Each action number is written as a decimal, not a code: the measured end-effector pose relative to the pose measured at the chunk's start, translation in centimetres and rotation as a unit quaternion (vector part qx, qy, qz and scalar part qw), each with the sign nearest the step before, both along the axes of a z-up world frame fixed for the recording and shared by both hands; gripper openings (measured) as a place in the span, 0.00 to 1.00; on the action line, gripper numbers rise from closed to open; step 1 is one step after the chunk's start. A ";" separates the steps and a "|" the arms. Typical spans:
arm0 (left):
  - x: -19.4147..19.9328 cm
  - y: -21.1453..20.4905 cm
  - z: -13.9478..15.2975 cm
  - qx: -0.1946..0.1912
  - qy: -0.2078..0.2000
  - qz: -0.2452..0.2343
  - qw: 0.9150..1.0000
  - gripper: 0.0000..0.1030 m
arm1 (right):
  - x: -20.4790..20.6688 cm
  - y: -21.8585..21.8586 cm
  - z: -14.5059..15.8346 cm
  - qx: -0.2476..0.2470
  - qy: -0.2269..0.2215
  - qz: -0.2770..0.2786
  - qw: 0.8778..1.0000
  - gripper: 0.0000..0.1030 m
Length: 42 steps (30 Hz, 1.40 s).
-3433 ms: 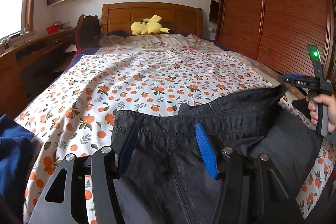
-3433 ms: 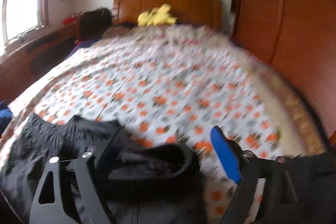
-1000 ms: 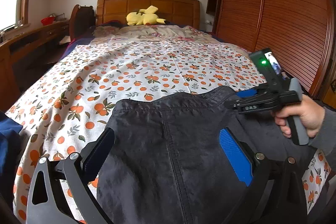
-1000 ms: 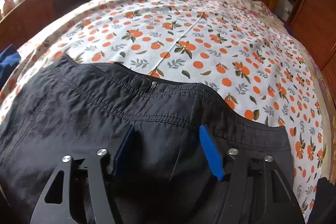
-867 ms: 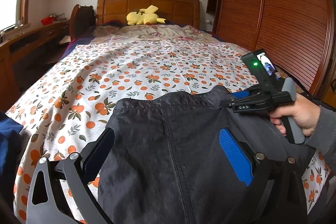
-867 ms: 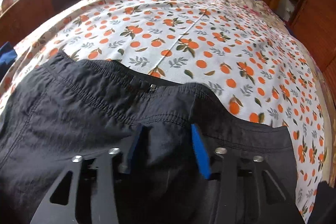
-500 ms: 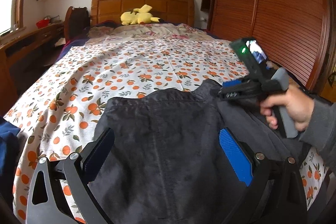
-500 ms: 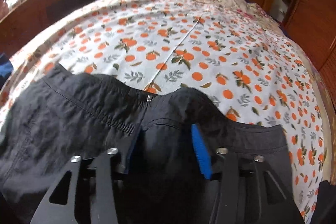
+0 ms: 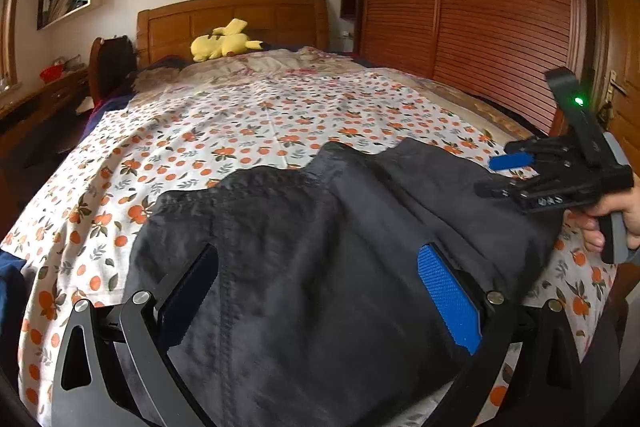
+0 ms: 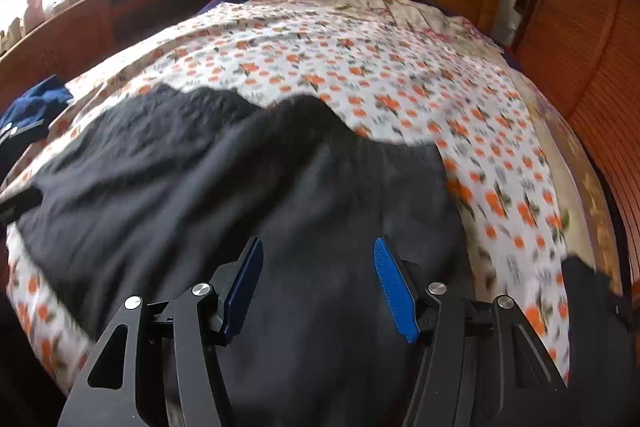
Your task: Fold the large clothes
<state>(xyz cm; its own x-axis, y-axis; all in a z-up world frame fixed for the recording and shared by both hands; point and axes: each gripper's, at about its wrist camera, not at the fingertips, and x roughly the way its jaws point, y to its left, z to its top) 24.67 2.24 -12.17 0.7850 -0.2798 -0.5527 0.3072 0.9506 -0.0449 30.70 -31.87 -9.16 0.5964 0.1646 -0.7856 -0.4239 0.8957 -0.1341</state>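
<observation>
Dark grey trousers (image 9: 320, 259) lie across the near end of the bed, waistband toward the headboard, bunched in a hump at the middle. They also fill the right wrist view (image 10: 248, 195). My left gripper (image 9: 320, 291) is open, its blue pads wide apart just above the cloth. My right gripper (image 10: 318, 283) is open and empty above the trousers; in the left wrist view it (image 9: 504, 175) hovers at their right edge.
The bed has an orange-print sheet (image 9: 248, 131), a wooden headboard (image 9: 232, 19) and a yellow plush toy (image 9: 222, 45). A wooden wardrobe (image 9: 480, 7) stands right. A desk (image 10: 80, 23) runs along the left. A blue garment (image 10: 36, 107) lies at the left edge.
My right gripper has let go of the pinched waistband, opened and drawn back to the right. The trousers have dropped onto the bed. My left gripper stayed open.
</observation>
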 end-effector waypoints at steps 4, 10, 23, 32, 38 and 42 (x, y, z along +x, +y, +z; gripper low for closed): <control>-1.4 -1.1 -0.4 0.001 0.002 -0.009 1.000 0.98 | -2.7 -2.6 -0.2 0.004 -0.003 -0.021 1.000 0.54; -3.3 -2.5 -1.3 0.009 0.006 -0.021 1.000 0.98 | -4.8 -5.5 -0.2 0.011 -0.021 -0.058 0.998 0.66; -5.0 -3.2 -3.4 0.021 0.023 -0.027 0.999 0.98 | -4.6 -9.6 -2.3 0.030 -0.007 -0.135 0.990 0.68; -4.6 -3.1 -4.4 0.023 0.035 -0.026 0.999 0.98 | -3.8 -12.1 -5.5 0.086 0.039 -0.185 0.978 0.83; -4.2 -3.0 -4.9 0.021 0.044 -0.026 0.998 0.98 | -3.6 -12.4 -5.6 0.118 0.060 -0.179 0.975 0.71; -4.0 -3.1 -5.1 0.024 0.046 -0.027 0.998 0.98 | -3.8 -11.9 -5.2 0.153 0.072 -0.150 0.974 0.22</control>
<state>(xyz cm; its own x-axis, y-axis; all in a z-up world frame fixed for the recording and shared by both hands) 20.66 -0.84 -17.31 0.7151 -0.2913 -0.6355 0.3542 0.9347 -0.0298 26.90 -43.82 -14.35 0.5410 0.2386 -0.8065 -0.1311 0.9711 0.1993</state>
